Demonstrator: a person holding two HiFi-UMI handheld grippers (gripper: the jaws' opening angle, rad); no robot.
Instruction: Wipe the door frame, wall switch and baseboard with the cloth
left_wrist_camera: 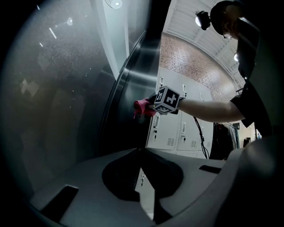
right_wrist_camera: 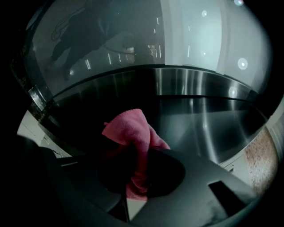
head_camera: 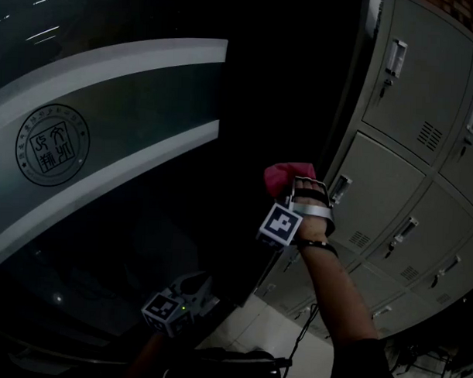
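Note:
My right gripper [head_camera: 297,179] is shut on a pink cloth [head_camera: 288,177] and holds it against the dark metal door frame [head_camera: 286,108] beside a glass door. In the right gripper view the pink cloth [right_wrist_camera: 135,137] bunches out between the jaws, touching the brushed metal frame [right_wrist_camera: 195,111]. The left gripper view shows the same cloth [left_wrist_camera: 143,107] and the right gripper's marker cube [left_wrist_camera: 168,99] at the frame [left_wrist_camera: 137,88]. My left gripper [head_camera: 196,285] hangs low and left, jaws closed with nothing between them [left_wrist_camera: 141,165]. No wall switch or baseboard is visible.
Grey metal lockers [head_camera: 407,175] stand immediately right of the frame. The glass door [head_camera: 83,140] with frosted bands and a round logo fills the left. Pale floor tiles [head_camera: 255,332] lie below. A cable [head_camera: 303,334] hangs from my right arm.

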